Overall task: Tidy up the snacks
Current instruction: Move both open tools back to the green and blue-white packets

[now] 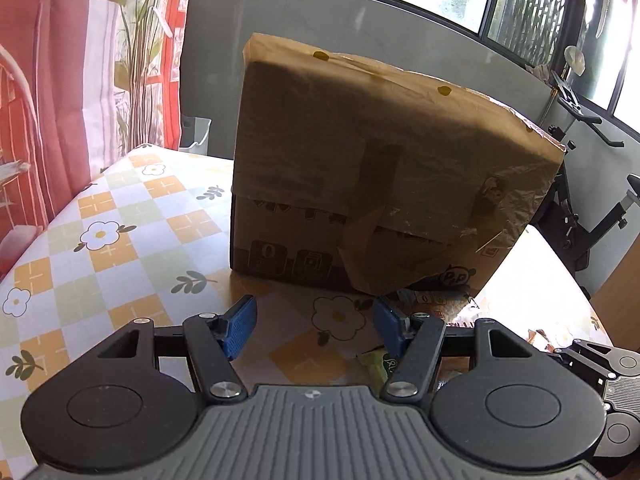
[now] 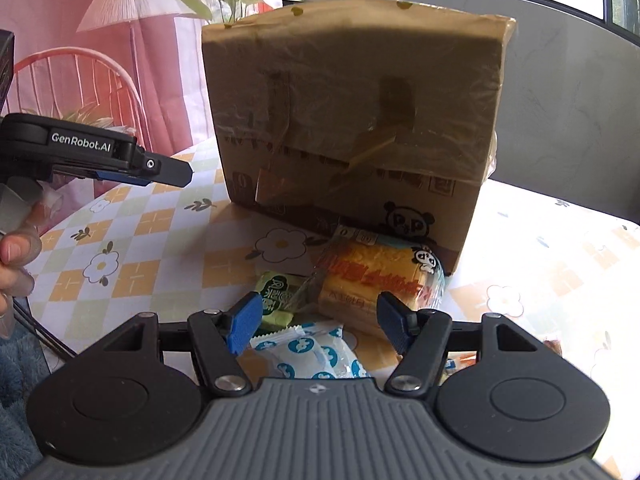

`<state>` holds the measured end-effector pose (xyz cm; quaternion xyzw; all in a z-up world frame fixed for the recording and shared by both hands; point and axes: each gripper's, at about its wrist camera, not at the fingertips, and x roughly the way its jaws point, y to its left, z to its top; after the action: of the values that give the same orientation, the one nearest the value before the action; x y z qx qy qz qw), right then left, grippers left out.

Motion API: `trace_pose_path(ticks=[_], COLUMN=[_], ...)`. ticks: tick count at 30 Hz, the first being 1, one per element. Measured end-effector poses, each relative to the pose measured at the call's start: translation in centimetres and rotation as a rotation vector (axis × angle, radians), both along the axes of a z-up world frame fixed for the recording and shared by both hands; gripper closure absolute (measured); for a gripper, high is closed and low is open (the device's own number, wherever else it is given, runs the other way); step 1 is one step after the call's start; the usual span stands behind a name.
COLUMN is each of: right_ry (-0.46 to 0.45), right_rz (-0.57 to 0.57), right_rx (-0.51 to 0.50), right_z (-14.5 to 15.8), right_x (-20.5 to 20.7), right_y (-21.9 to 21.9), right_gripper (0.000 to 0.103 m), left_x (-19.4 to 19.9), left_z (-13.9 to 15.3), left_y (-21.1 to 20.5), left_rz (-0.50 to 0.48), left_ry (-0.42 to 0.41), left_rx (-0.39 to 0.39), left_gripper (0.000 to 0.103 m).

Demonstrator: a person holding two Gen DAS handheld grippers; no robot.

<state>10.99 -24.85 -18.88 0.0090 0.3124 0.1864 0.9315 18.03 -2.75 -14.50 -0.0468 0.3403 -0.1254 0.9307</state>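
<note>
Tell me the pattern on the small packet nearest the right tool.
White packet with blue round motifs, clearest in the right wrist view.

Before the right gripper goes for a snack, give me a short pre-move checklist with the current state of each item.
1. Right gripper open and empty: ok, jaws wide apart.
2. Left gripper open and empty: ok, nothing between its pads.
3. Snacks within view: ok, the blue-and-white packet, green packet and wrapped cake lie ahead of the right gripper.
4. Snacks lie apart for a clean single grasp: not ok, they are bunched together.
5. Cardboard box open to receive snacks: cannot tell, only its taped side shows.
6. Left gripper clear of the snack pile: ok, it sits off to the side.
</note>
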Motion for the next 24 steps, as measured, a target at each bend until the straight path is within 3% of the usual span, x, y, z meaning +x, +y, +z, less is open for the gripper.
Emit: trace_pose_path(ticks=[4,11,13,17,24], right_ry=[0.03,0.095,0.097,0.108,0.111], right_rz=[0.053,0.09,0.097,0.085,0.063], right_rx=[-0.082,-0.082,-0.085,-0.056,-0.014], right_z=[-1.4,-3.4,-3.6,-3.8,-3.7], right_x=[-0.1,0.7,0.6,0.2,-0.8], right_y=[0.7,0.9,0.9,0.2,-1.0], right_gripper=[0.036,0.033,0.035,0.05,0.054], left_x=[0.1,0.5,0.5,0.6,1.7], left_z=[-1.0,-1.4,-1.7,-2.7,-5.5], left_y=[-0.2,-0.9,-1.2,-2.3,-5.2], left_rz=[0.004,-0.005,-0.013,-0.045,-0.137], left_ry=[0.045,0.063,0.076,0.105,0.2], left_rx=[0.015,0.031,0.036,0.043,0.024], left_gripper=[0.037,0.037,0.037,0.037,0.039])
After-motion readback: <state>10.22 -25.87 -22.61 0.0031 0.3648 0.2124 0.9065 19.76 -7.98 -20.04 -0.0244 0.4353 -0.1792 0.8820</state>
